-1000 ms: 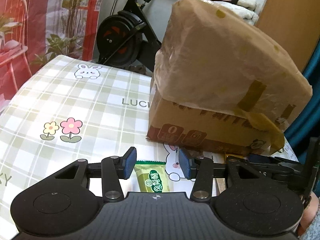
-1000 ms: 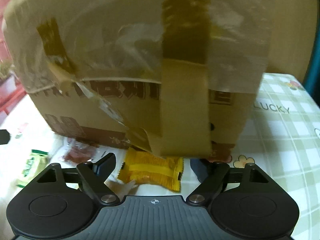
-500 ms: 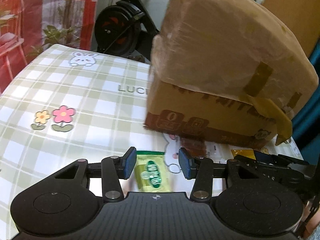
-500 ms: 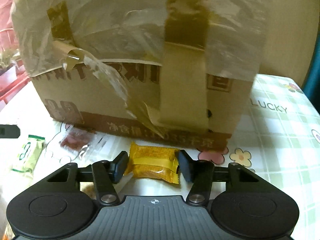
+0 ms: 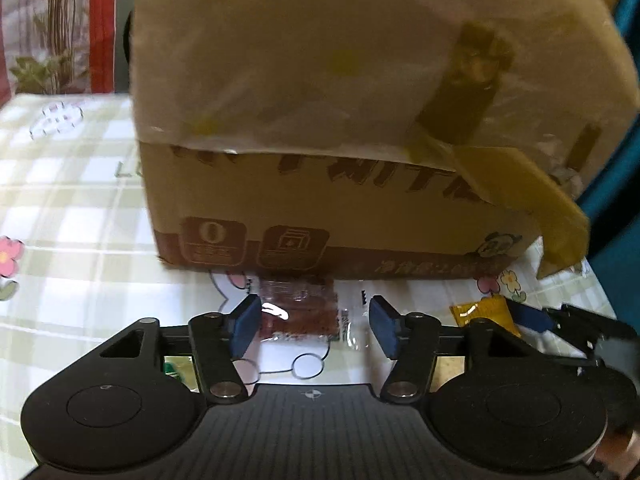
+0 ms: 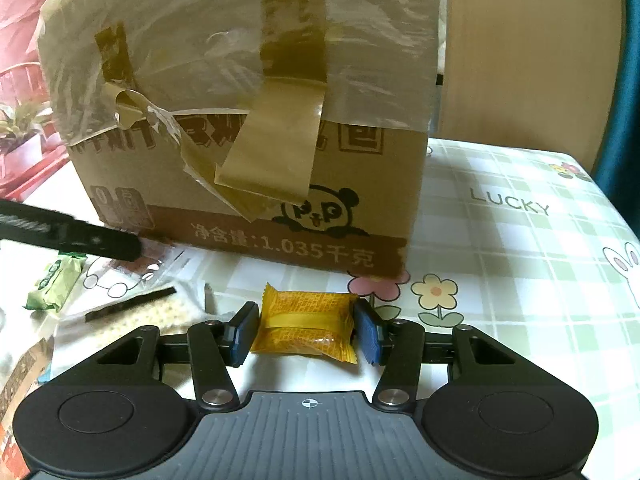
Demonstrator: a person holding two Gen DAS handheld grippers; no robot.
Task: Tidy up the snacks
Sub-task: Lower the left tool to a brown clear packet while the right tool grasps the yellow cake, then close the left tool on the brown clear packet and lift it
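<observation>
My left gripper [image 5: 314,330] is open, its blue pads on either side of a clear packet of reddish-brown snack [image 5: 298,310] lying on the tablecloth by the cardboard box [image 5: 340,120]. My right gripper [image 6: 306,330] has its pads against both ends of a yellow snack packet [image 6: 306,330] and is shut on it, low over the table. The yellow packet [image 5: 486,314] and the right gripper's fingers [image 5: 532,318] also show at the right of the left wrist view. A green snack packet [image 6: 56,282] lies to the left. The left gripper's finger [image 6: 72,236] shows over the clear packet.
The taped cardboard box [image 6: 248,120] stands close in front of both grippers on a green checked tablecloth [image 6: 520,260]. A cracker packet [image 6: 156,312] and another wrapper [image 6: 24,376] lie at the left. A wooden panel [image 6: 528,48] stands behind.
My left gripper moved right, from over the green packet to the reddish-brown packet. My right gripper narrowed its jaws onto the yellow packet and drew back from the box.
</observation>
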